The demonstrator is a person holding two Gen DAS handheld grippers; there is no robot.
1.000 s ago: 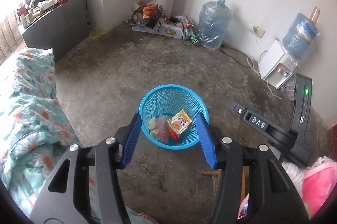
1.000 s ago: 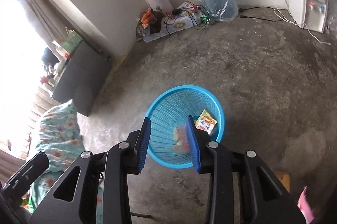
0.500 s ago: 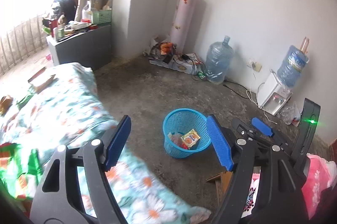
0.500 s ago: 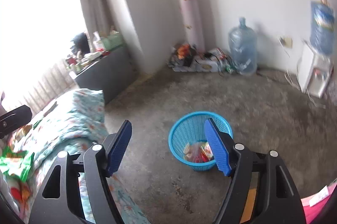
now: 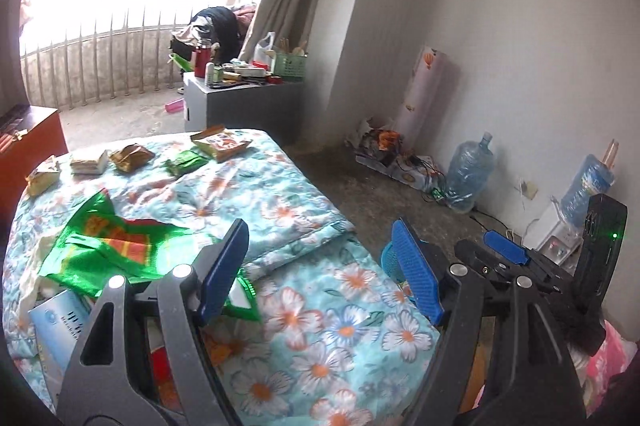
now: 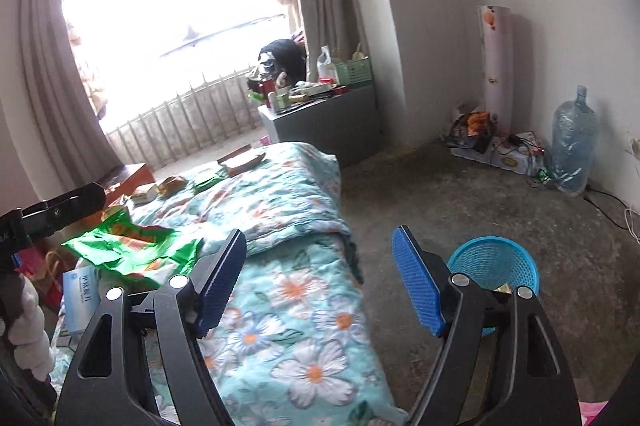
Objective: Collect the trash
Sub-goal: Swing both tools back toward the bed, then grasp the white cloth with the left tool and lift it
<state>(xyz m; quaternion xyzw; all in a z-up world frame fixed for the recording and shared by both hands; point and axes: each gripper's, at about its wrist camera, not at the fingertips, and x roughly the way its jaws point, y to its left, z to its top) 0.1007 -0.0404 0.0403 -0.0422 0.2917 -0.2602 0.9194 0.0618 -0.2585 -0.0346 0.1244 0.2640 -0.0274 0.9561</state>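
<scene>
The blue basket [image 5: 387,258] shows only a sliver in the left wrist view, behind the right finger of the left tongs [image 5: 322,272]. In the right wrist view the right tongs [image 6: 320,276] cover its near rim, and its contents are mostly hidden. The small packets [image 5: 132,157] far ahead carry print too small to read. The white box [image 6: 81,292] left of the tongs is partly under the green wrapper [image 6: 132,246].

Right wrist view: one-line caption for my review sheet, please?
Open, empty right hand-held gripper over the floral quilt, green wrapper ahead at left, blue basket on the floor at right.
</scene>
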